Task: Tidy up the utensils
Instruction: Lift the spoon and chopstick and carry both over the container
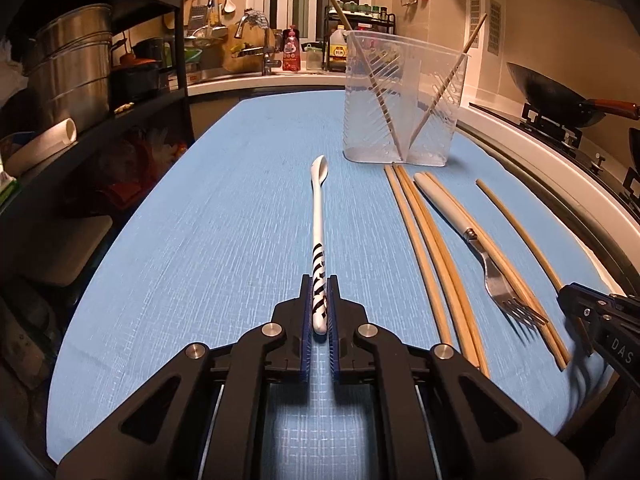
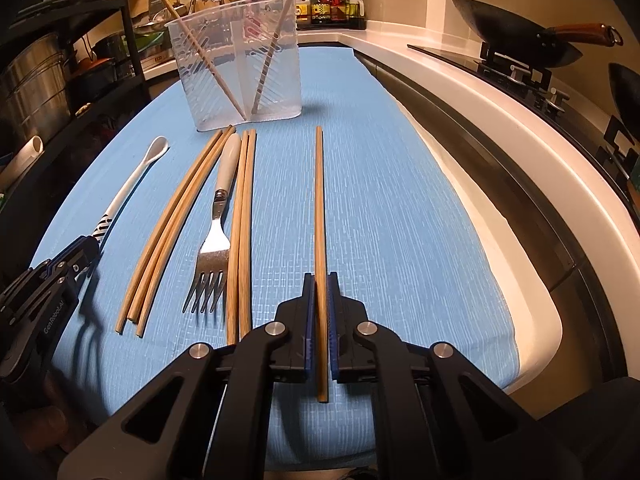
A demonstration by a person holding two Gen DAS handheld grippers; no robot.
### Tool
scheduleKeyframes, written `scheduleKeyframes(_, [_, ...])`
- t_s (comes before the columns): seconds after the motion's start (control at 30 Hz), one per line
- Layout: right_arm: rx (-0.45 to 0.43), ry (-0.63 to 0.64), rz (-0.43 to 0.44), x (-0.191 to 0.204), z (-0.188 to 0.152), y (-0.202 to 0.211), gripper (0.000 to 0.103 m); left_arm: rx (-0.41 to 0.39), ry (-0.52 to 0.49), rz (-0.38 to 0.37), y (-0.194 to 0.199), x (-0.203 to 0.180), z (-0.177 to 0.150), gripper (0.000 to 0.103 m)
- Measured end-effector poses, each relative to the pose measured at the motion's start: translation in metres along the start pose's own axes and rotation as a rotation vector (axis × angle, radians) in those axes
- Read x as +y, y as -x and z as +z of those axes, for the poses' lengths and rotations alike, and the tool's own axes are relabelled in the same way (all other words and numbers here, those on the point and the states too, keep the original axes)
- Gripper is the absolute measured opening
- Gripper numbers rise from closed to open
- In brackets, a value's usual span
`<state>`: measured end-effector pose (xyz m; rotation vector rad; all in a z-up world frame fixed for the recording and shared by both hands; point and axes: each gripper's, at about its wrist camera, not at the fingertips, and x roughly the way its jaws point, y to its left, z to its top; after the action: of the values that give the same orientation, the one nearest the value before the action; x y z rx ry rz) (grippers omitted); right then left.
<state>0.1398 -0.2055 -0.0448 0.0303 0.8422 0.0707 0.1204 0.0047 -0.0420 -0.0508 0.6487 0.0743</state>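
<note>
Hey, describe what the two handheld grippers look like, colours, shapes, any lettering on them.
Both are alike: the left gripper and right gripper have matte black angular linkage arms with triangular cut-outs, round silver pivot pins and ribbed blue finger pads. White lettering shows on their sides, "GenRobot.AI" on the left one, seen from the right wrist view.

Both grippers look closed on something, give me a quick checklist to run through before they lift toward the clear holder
1. Left gripper shut on the white spoon, at its striped handle end: ok.
2. Right gripper shut on the single chopstick, near its close end: ok.
3. Held chopstick lies apart from the fork and the other loose chopsticks: ok.
4. Clear utensil holder upright on the blue mat: ok.
5. Room in the holder: one chopstick in each compartment, otherwise free: ok.
6. Whether either utensil has left the mat yet: cannot tell.
</note>
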Motion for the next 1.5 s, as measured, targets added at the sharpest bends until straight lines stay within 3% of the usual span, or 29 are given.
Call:
scheduleKeyframes(1.23, [-0.006, 0.013, -0.018, 0.003, 0.000, 0.001, 0.006, 0.011, -0.012, -0.006, -0.002, -0.001, -0.002, 0.006])
scheduleKeyframes(1.5, [-0.076, -0.019, -0.003, -0.005, 0.007, 0.020, 0.006, -0.061, -0.009, 0.002, 0.018, 0.003, 0.009, 0.006])
